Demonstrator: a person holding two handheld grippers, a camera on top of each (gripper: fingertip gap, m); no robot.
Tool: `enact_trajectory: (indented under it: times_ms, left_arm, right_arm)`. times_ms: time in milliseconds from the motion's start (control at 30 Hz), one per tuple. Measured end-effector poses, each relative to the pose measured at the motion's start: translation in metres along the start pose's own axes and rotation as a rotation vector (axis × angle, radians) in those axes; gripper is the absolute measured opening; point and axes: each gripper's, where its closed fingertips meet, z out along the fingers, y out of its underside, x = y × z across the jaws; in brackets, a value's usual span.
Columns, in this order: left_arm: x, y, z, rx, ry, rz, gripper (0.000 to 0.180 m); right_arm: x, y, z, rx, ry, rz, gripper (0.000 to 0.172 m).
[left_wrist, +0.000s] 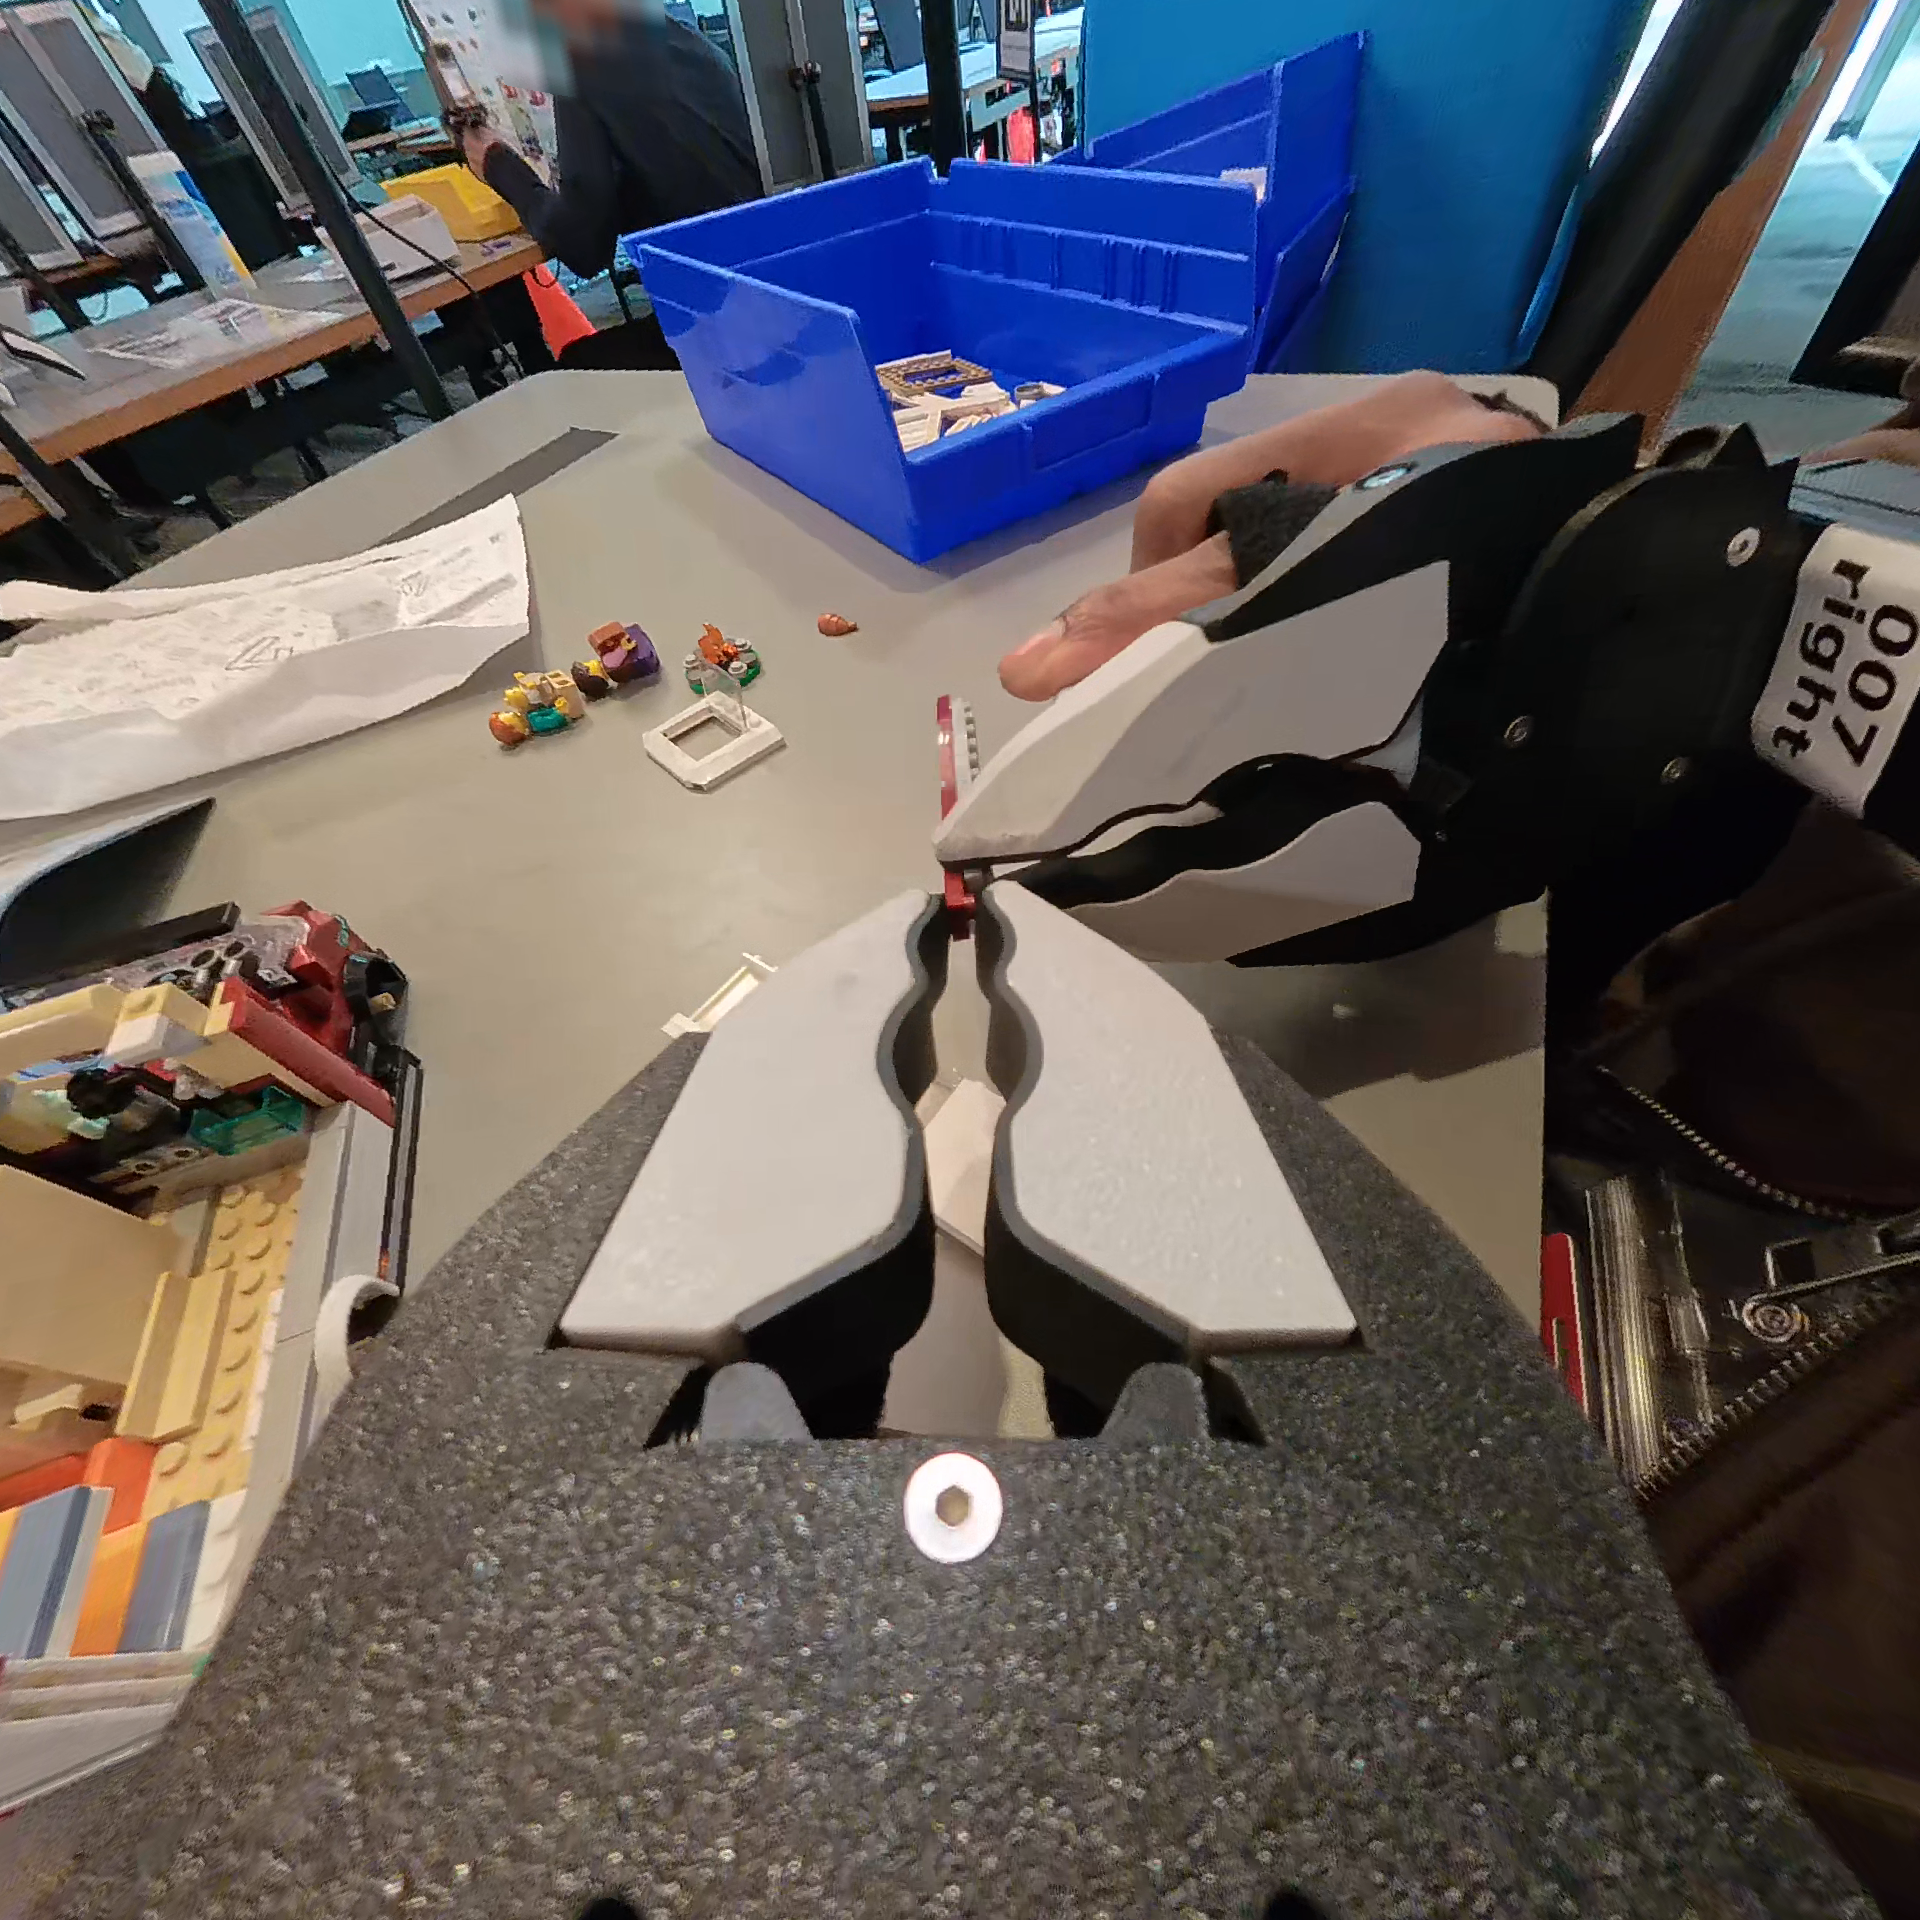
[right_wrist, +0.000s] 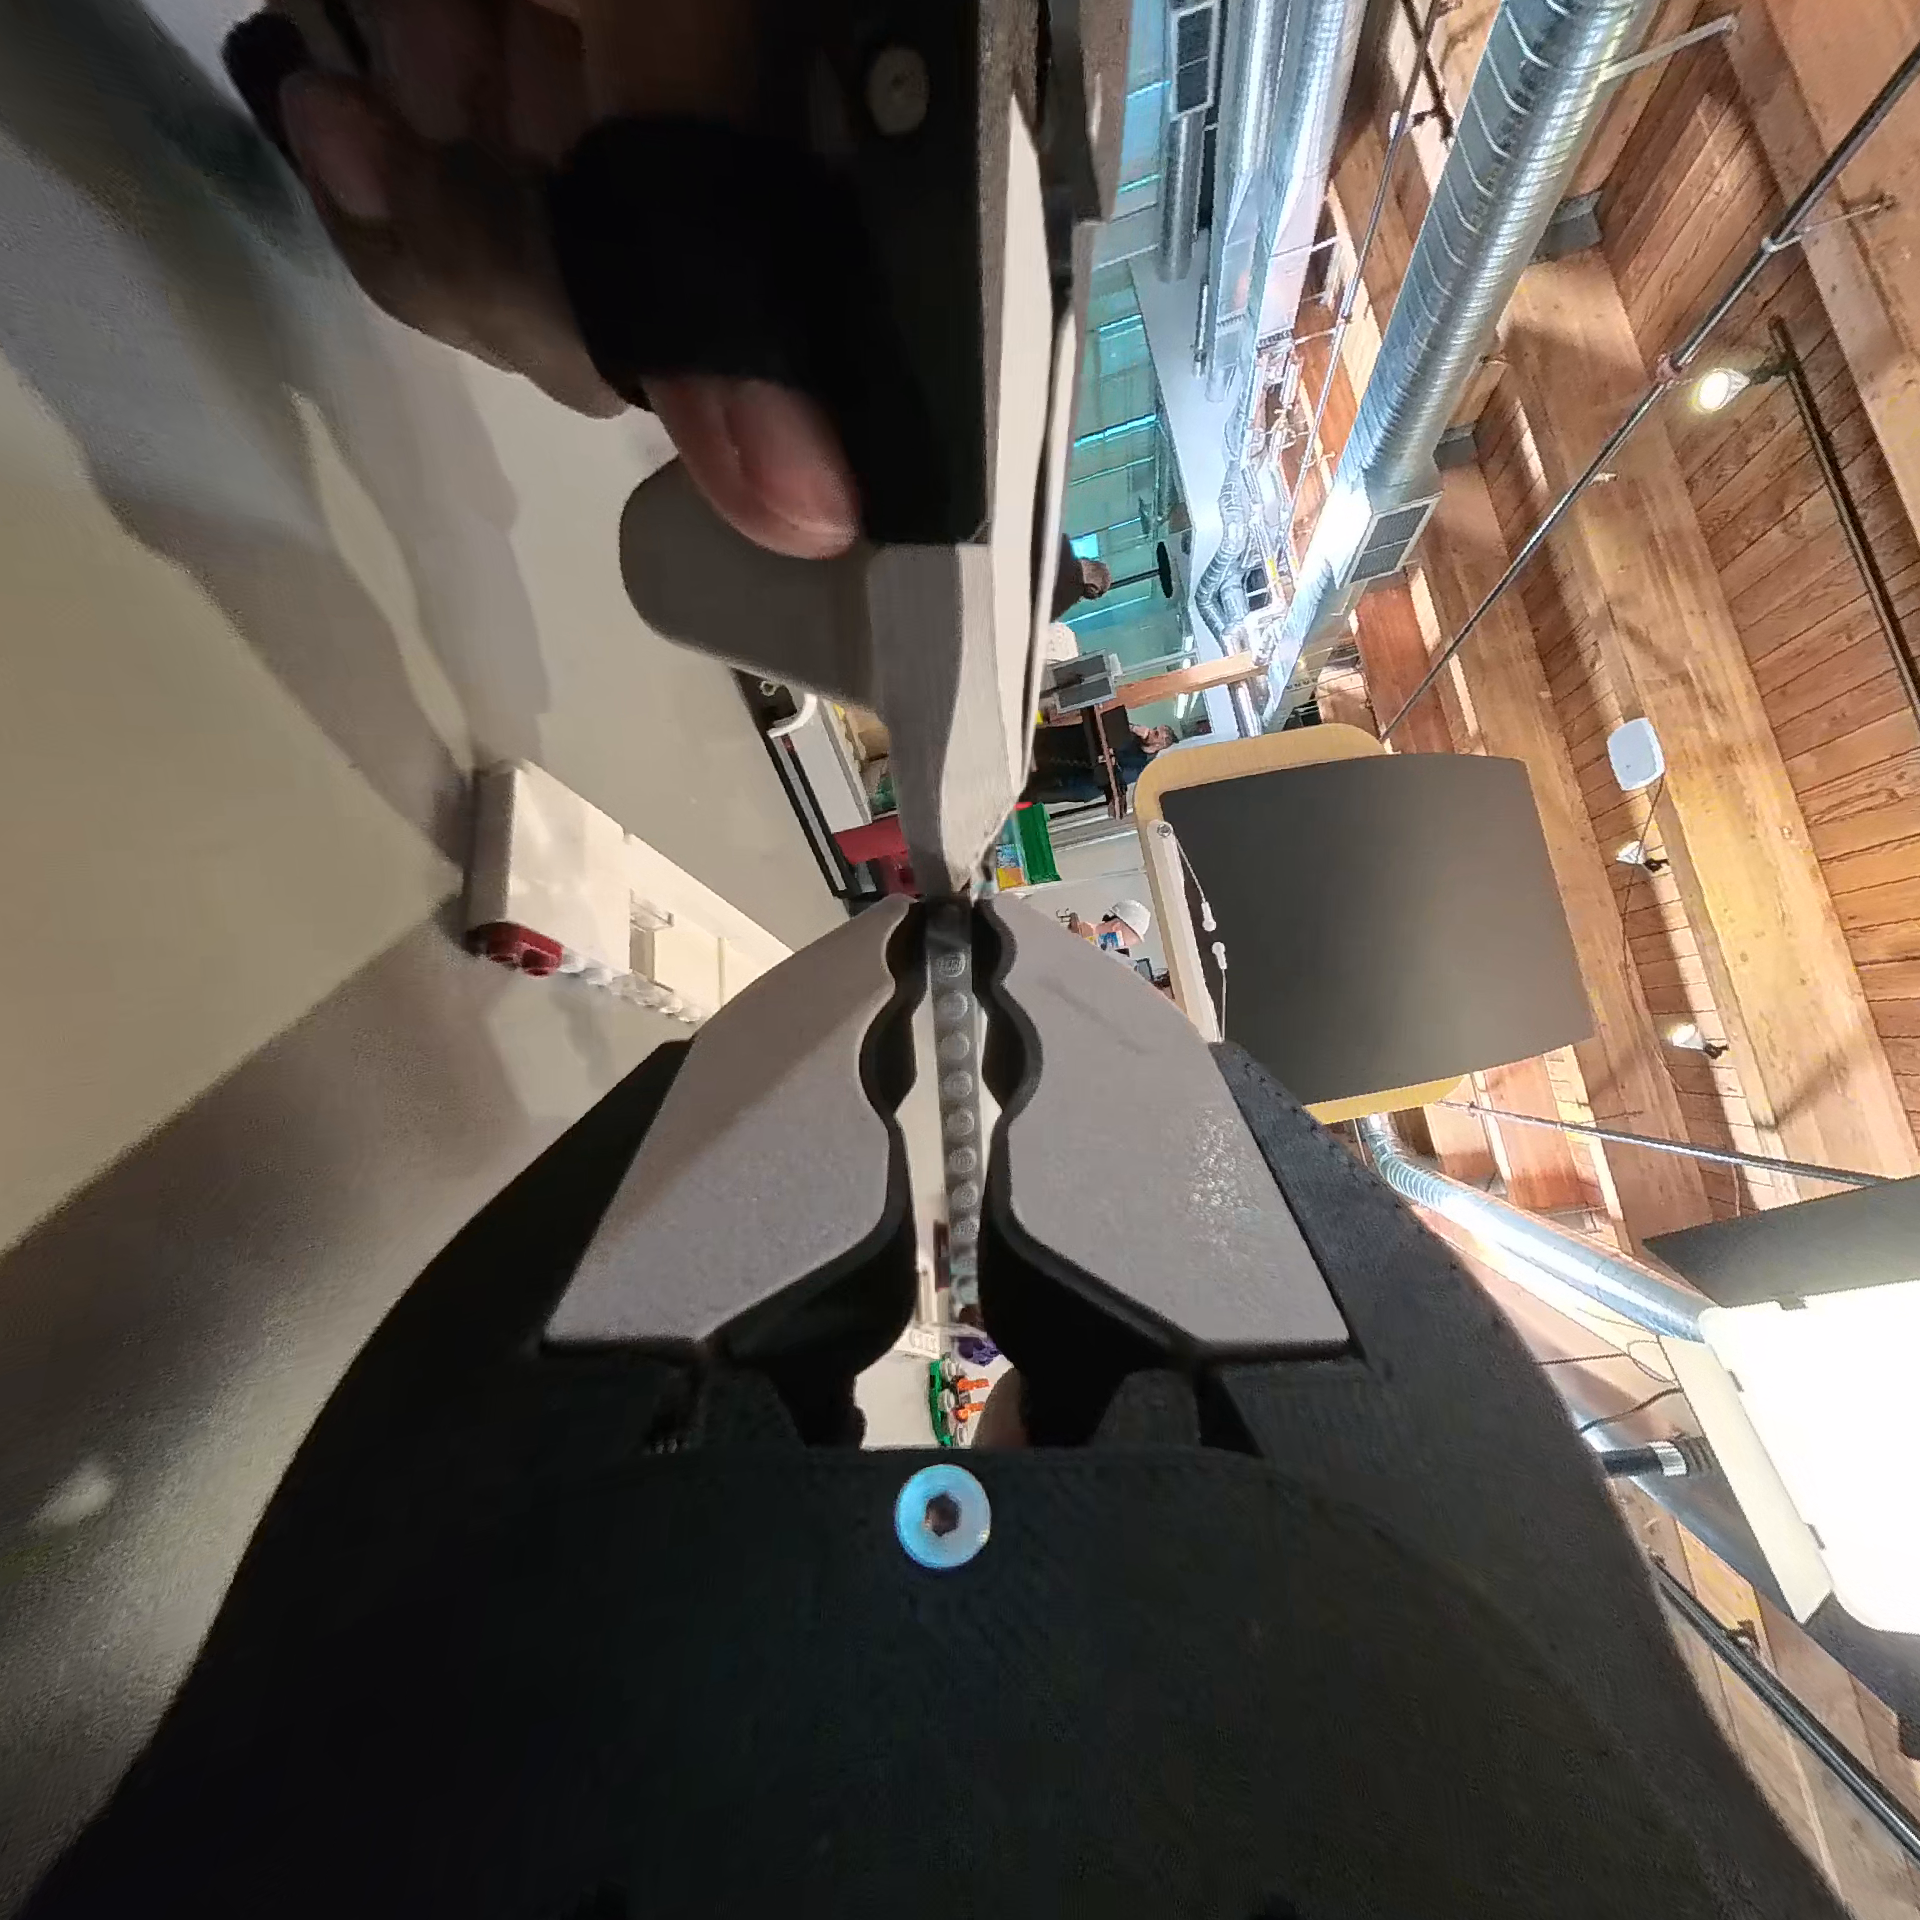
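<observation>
Fingers of the left gripper (left_wrist: 964, 902) pinch the lower end of a long, thin dark-red and grey studded brick strip (left_wrist: 954, 753), held upright above the grey table (left_wrist: 540, 894). The right gripper (right_wrist: 948, 920) clamps the same strip along its studded grey face. A white label with printed writing wraps the right gripper's black body. Beyond, a blue plastic bin (left_wrist: 800, 343) holds what seem small pale bricks.

I see matt, grainy grey plastic fingers (left_wrist: 800, 1091) above rough speckled dark foam (left_wrist: 935, 1714). The grey surface (left_wrist: 520, 852) looks smooth and matt. The blue plastic bin (left_wrist: 935, 343) is glossy; the white paper sheet (left_wrist: 239, 644) is creased.
</observation>
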Motion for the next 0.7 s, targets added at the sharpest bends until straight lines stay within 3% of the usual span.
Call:
enact_trajectory:
  times_ms: [700]
  left_arm:
    - [0.01, -0.001, -0.002, 0.012, 0.154, -0.102, 0.005]
  right_arm:
    - [0.0, -0.006, -0.011, 0.054, 0.005, -0.053, 0.008]
